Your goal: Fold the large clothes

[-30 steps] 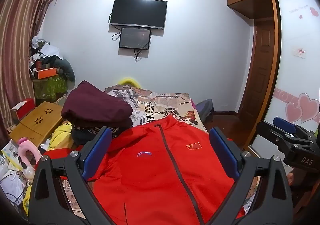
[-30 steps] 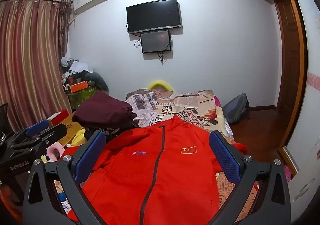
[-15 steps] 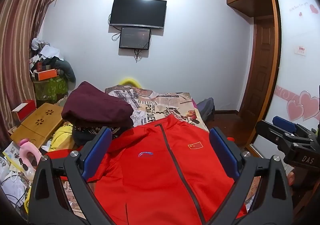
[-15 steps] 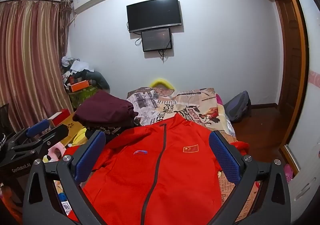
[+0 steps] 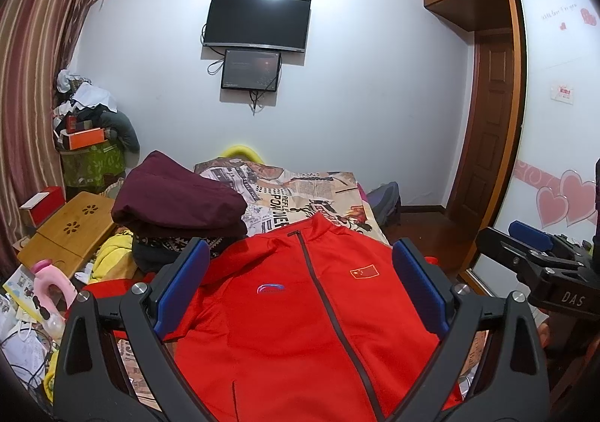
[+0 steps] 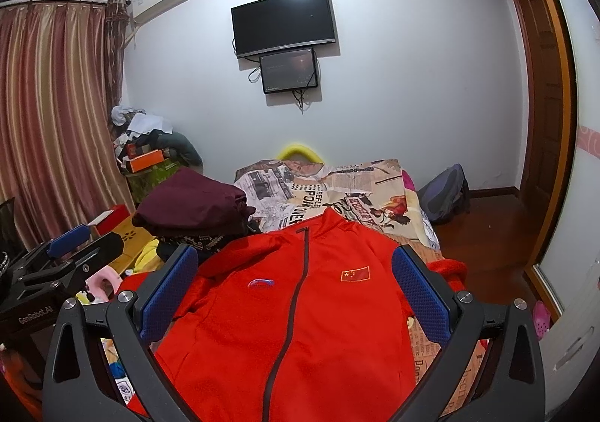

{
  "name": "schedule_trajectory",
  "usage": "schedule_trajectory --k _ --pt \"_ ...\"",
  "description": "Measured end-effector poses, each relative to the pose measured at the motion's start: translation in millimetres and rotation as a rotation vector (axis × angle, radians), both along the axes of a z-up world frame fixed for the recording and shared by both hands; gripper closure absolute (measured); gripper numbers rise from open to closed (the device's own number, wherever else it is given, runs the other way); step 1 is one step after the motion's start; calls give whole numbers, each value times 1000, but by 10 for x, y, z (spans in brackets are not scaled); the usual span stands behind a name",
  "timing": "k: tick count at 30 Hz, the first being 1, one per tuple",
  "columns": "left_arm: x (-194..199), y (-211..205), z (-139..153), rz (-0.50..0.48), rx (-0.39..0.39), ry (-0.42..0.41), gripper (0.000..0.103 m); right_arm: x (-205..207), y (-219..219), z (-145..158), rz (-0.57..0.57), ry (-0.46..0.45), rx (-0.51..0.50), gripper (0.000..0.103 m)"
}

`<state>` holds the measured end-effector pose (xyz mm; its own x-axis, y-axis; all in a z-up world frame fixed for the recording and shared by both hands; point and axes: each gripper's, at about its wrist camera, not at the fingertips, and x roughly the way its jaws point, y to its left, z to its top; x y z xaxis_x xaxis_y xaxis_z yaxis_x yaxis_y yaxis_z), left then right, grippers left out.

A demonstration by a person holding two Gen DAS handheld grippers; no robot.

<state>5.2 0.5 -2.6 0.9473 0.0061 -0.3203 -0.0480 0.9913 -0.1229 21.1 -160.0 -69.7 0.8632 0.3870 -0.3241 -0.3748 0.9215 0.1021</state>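
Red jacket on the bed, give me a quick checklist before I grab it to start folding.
1. Red jacket spread front up, zip closed: ok.
2. Left gripper open, holding nothing: ok.
3. Right gripper open, holding nothing: ok.
4. Jacket's left sleeve laid flat: not ok, bunched beside the dark clothes pile.
5. Jacket's right sleeve laid flat: not ok, crumpled at the bed edge.
6. Hem straight: cannot tell, hidden behind the grippers.
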Motion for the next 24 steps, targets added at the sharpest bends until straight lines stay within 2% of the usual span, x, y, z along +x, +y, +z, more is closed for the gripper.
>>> schedule_trajectory --k 24 --pt "11 0 -22 2 5 -3 5 24 -46 20 4 3 2 0"
